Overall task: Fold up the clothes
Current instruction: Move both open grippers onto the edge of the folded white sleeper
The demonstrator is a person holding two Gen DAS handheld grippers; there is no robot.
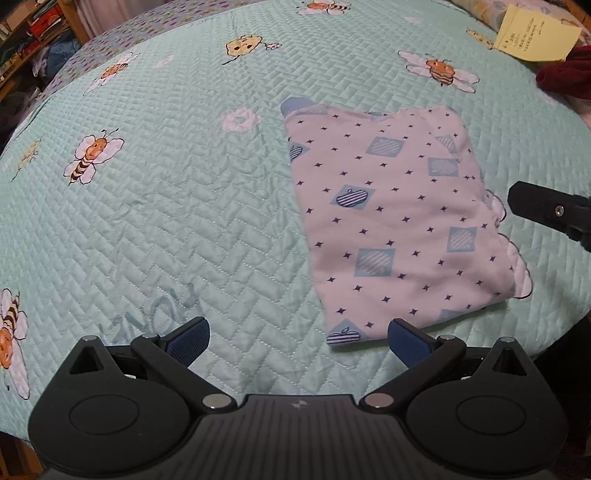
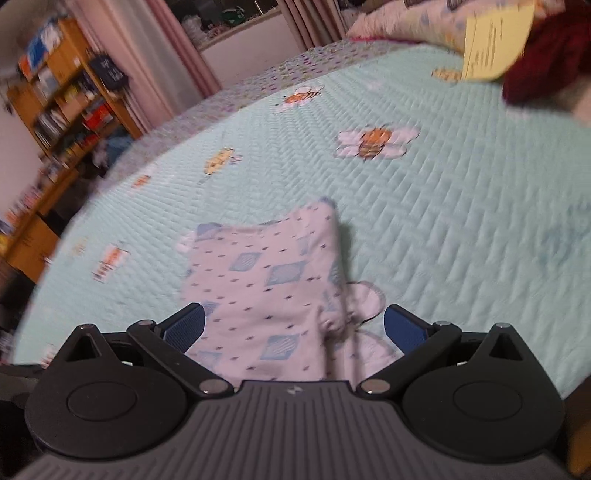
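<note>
A: Left wrist view. What lies on the bed?

B: Folded garment (image 1: 395, 221), white with small dark stars and blue apple squares, flat on the mint bee-print quilt (image 1: 166, 221), right of centre. Blue cuff (image 1: 295, 105) pokes out at its far left corner.

A: Left gripper (image 1: 297, 338)?

B: Jaws spread wide, nothing between them. Right blue pad (image 1: 408, 341) sits just beside the garment's near edge; whether it touches, cannot tell. Tip of the right gripper (image 1: 546, 210) enters from the right edge, near the garment's right side.

A: Far corner?

B: Yellow note (image 1: 535, 35), dark red cloth (image 1: 569, 77) beside it.

A: Right wrist view.

B: Blurred. Right gripper (image 2: 293, 326) over the garment's (image 2: 266, 295) near end, jaws wide apart, gripping nothing. Bookshelf (image 2: 62, 103) at left, pink curtains (image 2: 166, 55) behind.
</note>
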